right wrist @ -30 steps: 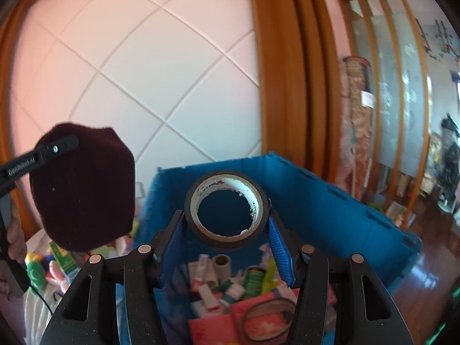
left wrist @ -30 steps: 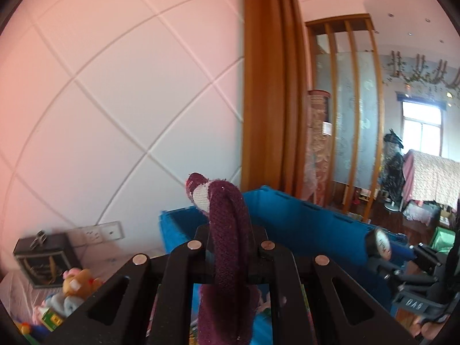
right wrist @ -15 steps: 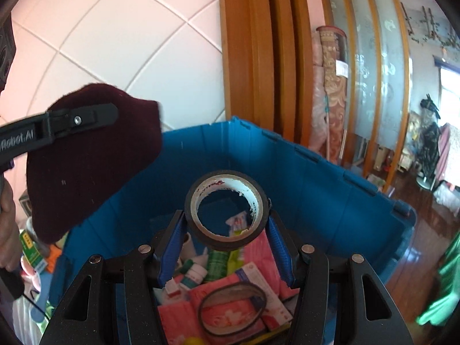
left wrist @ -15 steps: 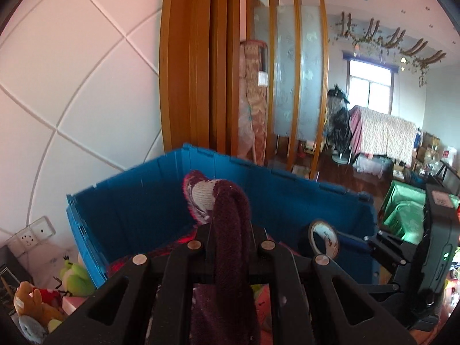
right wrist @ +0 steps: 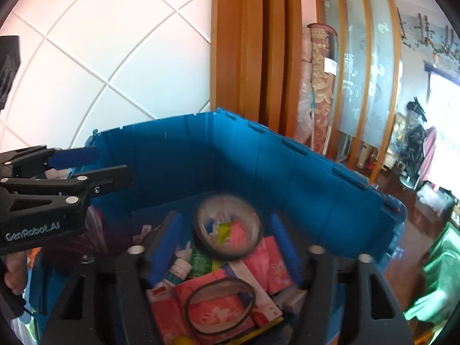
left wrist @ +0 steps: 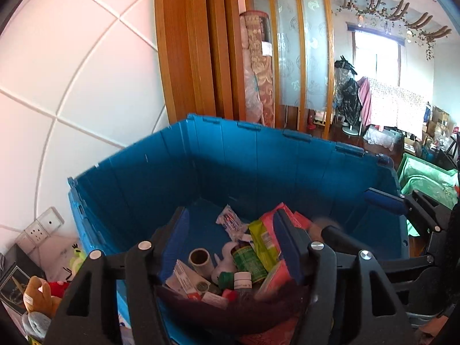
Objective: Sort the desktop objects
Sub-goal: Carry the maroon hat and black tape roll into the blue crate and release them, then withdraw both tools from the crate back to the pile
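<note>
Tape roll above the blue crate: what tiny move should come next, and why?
Probably lift the right gripper up and away. Its jaws have just been opening; the tape roll is blurred between them, clear of both pads, apparently dropping into the blue crate.

Both cams sit on your grippers, looking fwd along the fingers and angled down into the blue bin, close over its near edge. Left cam: left gripper fills the bottom, right gripper enters at the right edge, window room far right. Right cam: right gripper at the bottom, left gripper enters from the left edge. Shared: bin interior w/ clutter, white tiled wall, wood door frame.
</note>
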`<move>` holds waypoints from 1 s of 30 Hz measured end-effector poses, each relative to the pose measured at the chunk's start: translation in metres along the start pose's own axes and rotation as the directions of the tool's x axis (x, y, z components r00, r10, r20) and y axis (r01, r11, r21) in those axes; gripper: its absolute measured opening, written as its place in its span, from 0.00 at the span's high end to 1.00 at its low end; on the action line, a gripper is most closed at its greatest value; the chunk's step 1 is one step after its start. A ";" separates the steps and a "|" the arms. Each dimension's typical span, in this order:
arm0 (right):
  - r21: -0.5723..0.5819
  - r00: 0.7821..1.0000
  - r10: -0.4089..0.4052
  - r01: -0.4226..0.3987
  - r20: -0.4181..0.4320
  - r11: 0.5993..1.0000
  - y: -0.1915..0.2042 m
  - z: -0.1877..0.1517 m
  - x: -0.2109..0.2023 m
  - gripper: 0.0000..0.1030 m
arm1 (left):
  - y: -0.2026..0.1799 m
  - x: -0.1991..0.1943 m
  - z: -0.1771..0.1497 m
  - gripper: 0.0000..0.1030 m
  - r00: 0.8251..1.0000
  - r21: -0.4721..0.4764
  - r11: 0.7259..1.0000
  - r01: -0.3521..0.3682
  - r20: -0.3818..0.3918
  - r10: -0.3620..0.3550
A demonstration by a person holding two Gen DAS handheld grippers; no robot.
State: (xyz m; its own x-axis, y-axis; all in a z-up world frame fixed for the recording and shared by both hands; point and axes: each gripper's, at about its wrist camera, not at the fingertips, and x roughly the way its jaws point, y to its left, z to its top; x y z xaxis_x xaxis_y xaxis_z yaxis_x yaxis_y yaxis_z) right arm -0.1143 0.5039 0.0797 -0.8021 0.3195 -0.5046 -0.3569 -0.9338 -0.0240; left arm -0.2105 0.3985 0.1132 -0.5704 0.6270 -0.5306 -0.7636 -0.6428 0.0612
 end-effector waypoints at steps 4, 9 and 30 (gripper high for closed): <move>-0.037 0.999 -0.040 0.041 0.008 0.998 0.006 0.001 -0.002 0.13 | 0.005 -0.009 -0.003 0.42 1.000 -0.005 1.000 -0.024 0.018 0.024; -0.029 0.999 -0.040 0.040 0.001 0.999 0.005 0.001 -0.001 0.02 | 0.017 -0.030 -0.009 0.42 0.996 -0.045 0.997 -0.070 0.054 0.073; -0.177 0.871 0.452 -0.422 0.194 0.889 0.117 -0.023 -0.120 0.00 | 0.147 -0.188 -0.198 0.28 0.871 -0.427 0.779 -0.460 -0.046 0.489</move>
State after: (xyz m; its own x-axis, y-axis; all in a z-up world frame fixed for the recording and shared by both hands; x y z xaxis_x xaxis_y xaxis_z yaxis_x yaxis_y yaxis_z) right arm -0.0485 0.3529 0.1177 -0.9525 -0.1123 -0.2832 0.1058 -0.9937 0.0383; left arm -0.1551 0.0990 0.0549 -0.8562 0.2112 -0.4714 -0.2029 -0.9768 -0.0692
